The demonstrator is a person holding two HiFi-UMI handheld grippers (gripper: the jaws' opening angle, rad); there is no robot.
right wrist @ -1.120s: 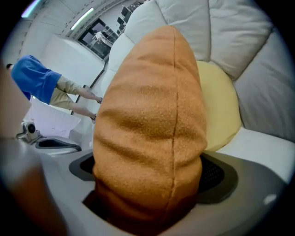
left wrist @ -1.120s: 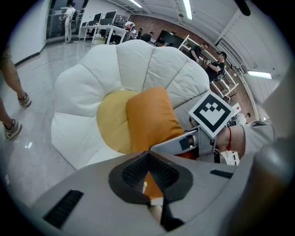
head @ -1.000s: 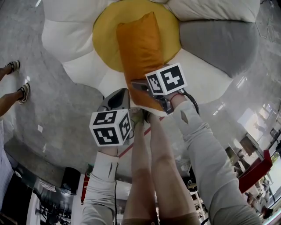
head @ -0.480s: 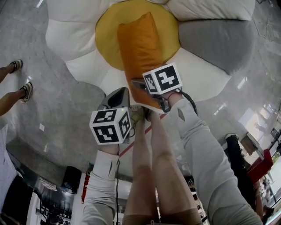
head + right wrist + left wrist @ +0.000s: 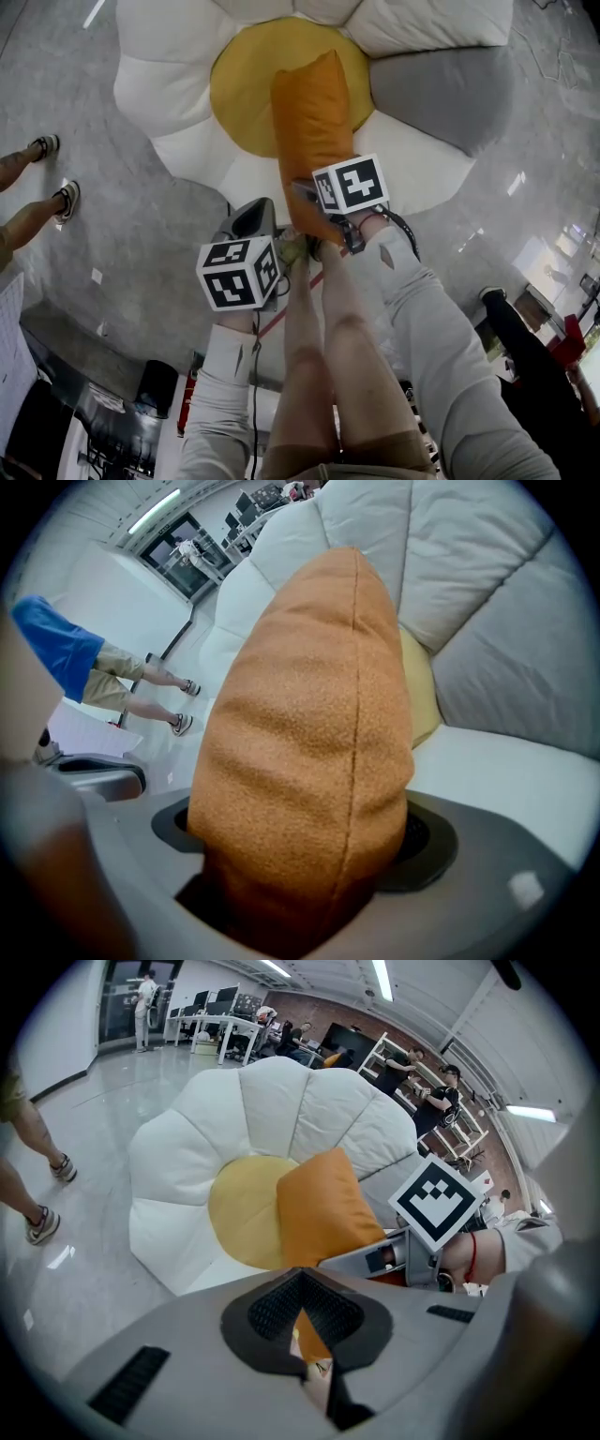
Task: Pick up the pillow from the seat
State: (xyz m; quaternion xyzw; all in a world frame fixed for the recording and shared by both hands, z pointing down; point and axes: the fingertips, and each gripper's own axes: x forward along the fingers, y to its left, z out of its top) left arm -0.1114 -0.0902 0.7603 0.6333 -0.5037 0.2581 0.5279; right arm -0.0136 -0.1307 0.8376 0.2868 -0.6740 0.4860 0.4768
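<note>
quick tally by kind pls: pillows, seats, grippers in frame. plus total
orange pillow: 1
flower-shaped seat: 1
grippers: 2 (left gripper, jaws together with nothing held; right gripper, jaws closing with the orange pillow between them)
total: 4

- The pillow (image 5: 314, 141) at the centre of my head view is plain burnt orange; up close its weave looks finely speckled.
- The flower-shaped seat (image 5: 169, 84) has white petals, one grey petal (image 5: 441, 84) at upper right, and a yellow middle (image 5: 241, 94).
- The marker cube (image 5: 239, 274) at lower left and its twin (image 5: 350, 185) at centre show black square patterns on white.
- The floor (image 5: 122, 234) reads as glossy, mottled grey.
- The person's sleeves (image 5: 441, 328) are pale grey.
- A red cord (image 5: 472, 1252) rings one wrist.
</note>
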